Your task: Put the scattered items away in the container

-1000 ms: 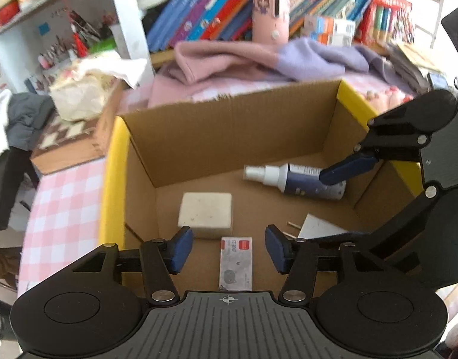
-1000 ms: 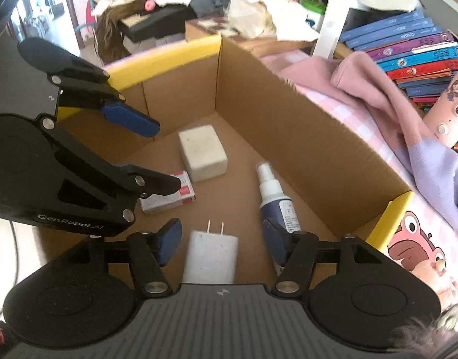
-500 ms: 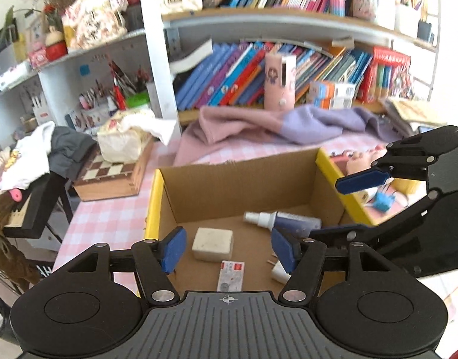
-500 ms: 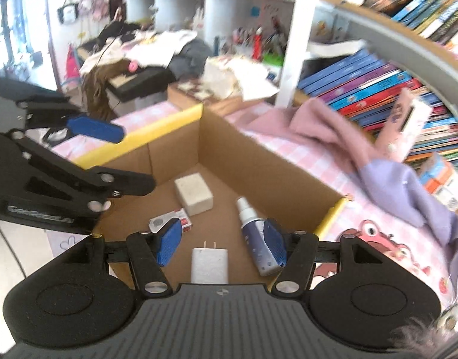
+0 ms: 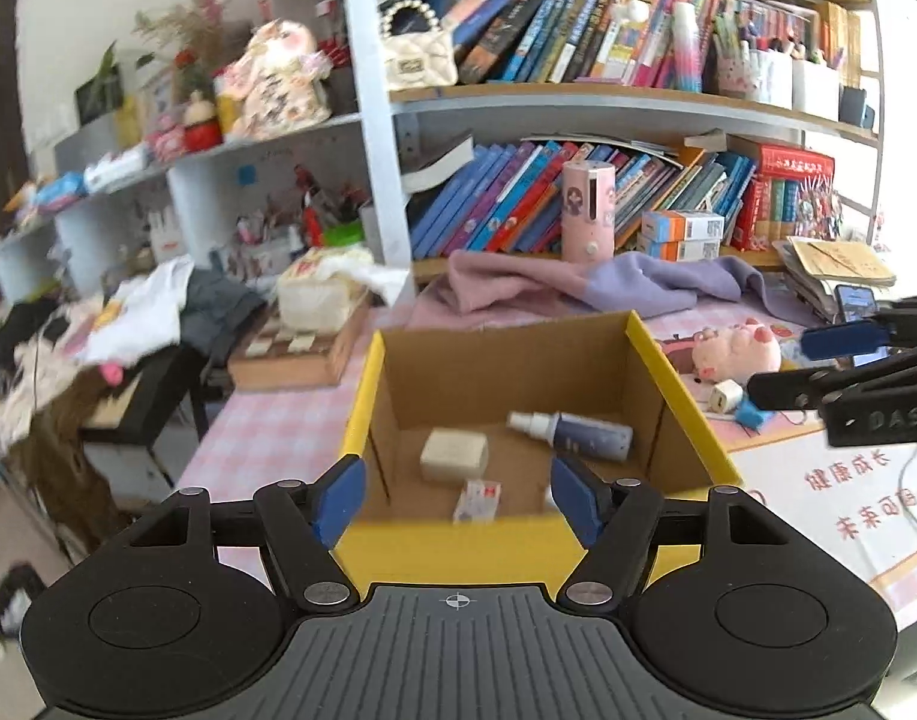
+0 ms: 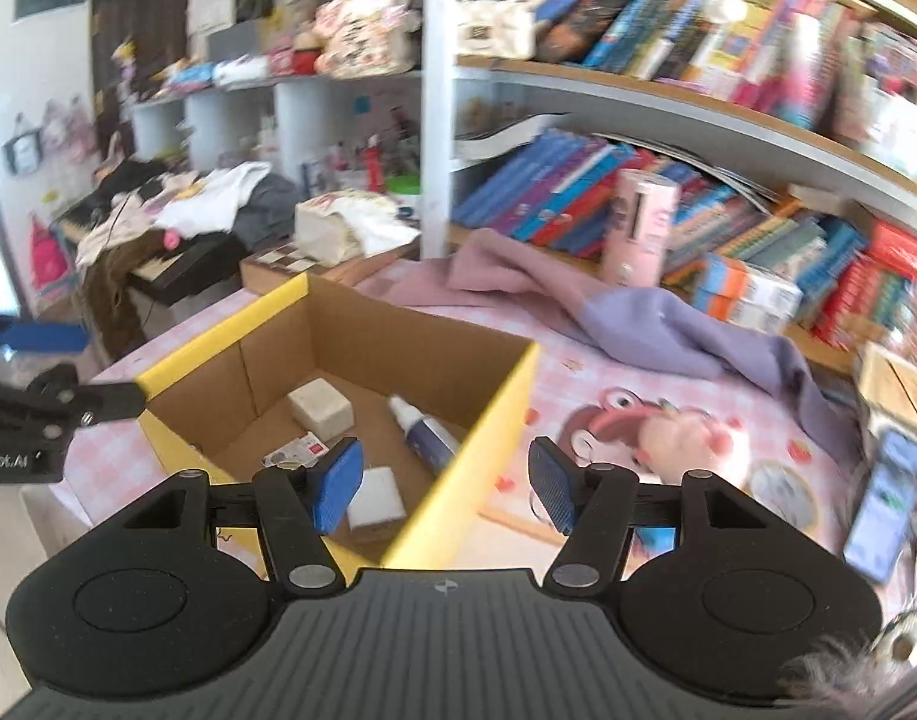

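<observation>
On the pink checked table (image 5: 266,438), we count four items in one cardboard box (image 5: 512,360) at frame centre: one spray bottle (image 5: 578,432), one block (image 5: 454,455), one card (image 5: 476,501), one charger (image 6: 374,501); left gripper (image 5: 452,495) fingers opening, empty; right gripper (image 6: 446,483) fingers apart, empty.

Left tool (image 5: 455,495) pitched downward, its blue-padded jaws opening with nothing gripped between them. Right tool (image 6: 443,483) likewise pitched downward, jaws apart and empty; its fingers (image 5: 842,341) enter the left view from the right edge, well apart from the left tool
</observation>
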### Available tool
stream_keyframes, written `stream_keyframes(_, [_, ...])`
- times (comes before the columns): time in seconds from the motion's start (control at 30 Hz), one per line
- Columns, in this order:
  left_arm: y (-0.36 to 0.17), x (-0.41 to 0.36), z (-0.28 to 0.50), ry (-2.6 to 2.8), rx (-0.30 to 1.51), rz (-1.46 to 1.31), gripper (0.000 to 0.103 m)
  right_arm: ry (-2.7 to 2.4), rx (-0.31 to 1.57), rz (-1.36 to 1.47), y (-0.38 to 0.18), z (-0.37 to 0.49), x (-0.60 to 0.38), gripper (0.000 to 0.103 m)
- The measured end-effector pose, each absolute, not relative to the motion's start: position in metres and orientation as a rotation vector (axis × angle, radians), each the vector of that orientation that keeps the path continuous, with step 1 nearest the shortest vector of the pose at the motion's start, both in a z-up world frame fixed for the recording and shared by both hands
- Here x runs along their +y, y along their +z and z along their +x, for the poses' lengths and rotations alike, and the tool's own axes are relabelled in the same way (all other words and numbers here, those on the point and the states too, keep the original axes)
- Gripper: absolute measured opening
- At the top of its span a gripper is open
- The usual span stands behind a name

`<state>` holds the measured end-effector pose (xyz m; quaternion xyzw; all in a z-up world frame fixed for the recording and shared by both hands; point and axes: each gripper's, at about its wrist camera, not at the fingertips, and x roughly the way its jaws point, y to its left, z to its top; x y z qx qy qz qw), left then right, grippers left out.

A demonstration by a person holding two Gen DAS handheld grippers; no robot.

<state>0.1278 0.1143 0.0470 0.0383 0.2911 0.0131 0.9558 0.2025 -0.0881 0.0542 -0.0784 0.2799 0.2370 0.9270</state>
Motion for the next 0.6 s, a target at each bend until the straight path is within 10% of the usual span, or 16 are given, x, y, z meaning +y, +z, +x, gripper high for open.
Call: stream_keyframes(0.6, [0.015, 0.083, 0.034, 0.079, 0.639, 0.000, 0.075, 0.409, 0.517, -0.190, 0.024, 0.076, -0.102, 0.073])
